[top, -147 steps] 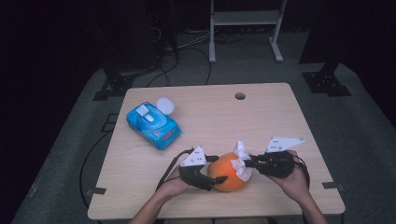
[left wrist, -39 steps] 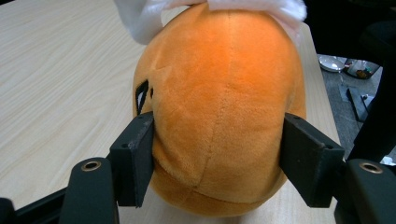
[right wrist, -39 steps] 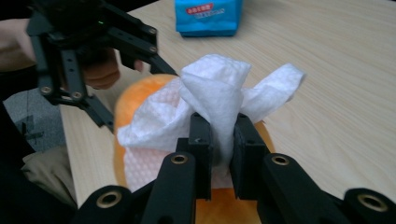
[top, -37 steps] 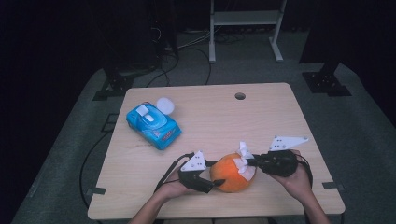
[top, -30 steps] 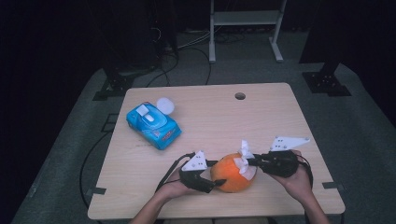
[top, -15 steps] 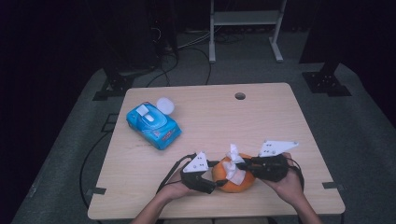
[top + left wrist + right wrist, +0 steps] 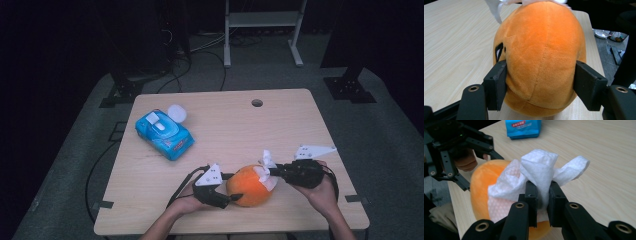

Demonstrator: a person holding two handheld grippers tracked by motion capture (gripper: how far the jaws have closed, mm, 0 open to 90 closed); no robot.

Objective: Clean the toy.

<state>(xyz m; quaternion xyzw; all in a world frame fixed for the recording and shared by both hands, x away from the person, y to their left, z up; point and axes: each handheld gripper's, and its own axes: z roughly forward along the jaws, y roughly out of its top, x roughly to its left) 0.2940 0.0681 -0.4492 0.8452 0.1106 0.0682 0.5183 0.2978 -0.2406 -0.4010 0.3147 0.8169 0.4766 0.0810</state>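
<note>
Wiping the orange plush toy (image 7: 248, 186) looks like the work in hand, and it sits near the front edge of the table (image 7: 230, 125), between our two hands. Our left gripper (image 7: 231, 190) has its jaws pressed into the plush on both sides, the fabric bulging slightly around the pads (image 7: 496, 83), so the toy is steadied from that side. Our right gripper (image 7: 267, 170) pinches a crumpled white wipe (image 7: 534, 180) between nearly closed jaws, and the wipe lies against the top and side of the plush. We judge the main risk to be the soft body giving way: if we push the wipe down too hard, the plush could squash and squirm out of the left jaws, or roll toward the table edge. The wipe is held only by a bunched fold, so a dragging stroke could pull it loose. We also note the two grippers work close together, and a long stroke could knock one against the other. Farther off, the blue pack of wipes (image 7: 164, 134) with its white lid (image 7: 176, 113) beside it lies well apart, out of the way.
</note>
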